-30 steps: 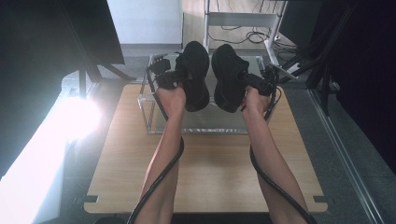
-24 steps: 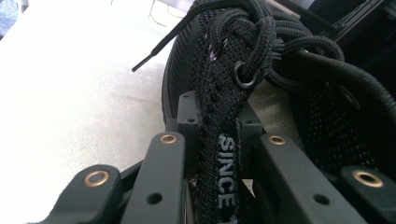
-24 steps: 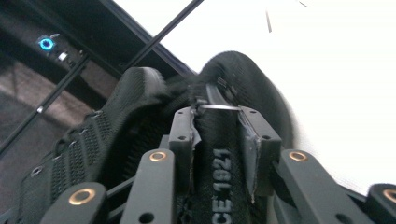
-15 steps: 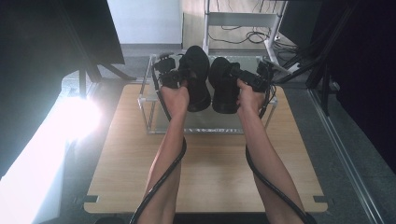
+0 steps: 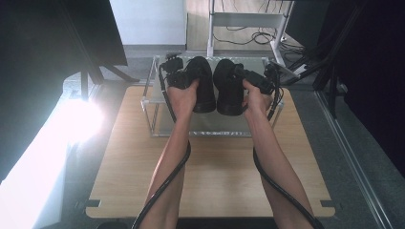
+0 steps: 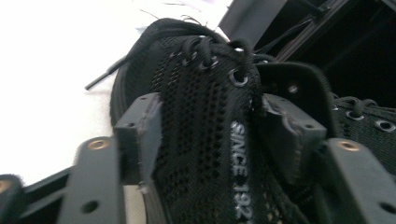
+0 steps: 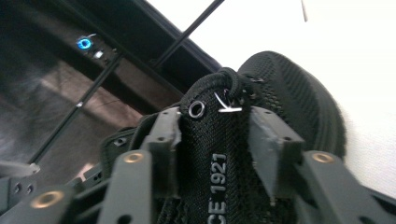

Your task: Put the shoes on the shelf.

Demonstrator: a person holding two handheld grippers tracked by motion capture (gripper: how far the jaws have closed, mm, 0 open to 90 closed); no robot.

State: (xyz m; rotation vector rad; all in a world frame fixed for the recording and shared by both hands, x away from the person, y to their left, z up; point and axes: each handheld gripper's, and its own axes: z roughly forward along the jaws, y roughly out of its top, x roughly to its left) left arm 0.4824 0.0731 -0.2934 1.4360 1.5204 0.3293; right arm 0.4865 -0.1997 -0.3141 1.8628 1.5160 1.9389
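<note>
two black shoes [image 5: 203, 83] [image 5: 228, 86], two claws [image 5: 177, 76] [image 5: 255, 81], one clear rack [image 5: 157, 126] on one wooden table [image 5: 219, 181].

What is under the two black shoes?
Under the left shoe and right shoe is the top of a clear rack on the table. The shoes cover the shelf beneath them.

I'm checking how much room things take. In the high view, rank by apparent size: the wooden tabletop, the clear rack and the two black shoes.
1. Light wooden tabletop
2. Clear wire-framed rack
3. Two black mesh lace-up shoes, left and right: alike, unranked.
</note>
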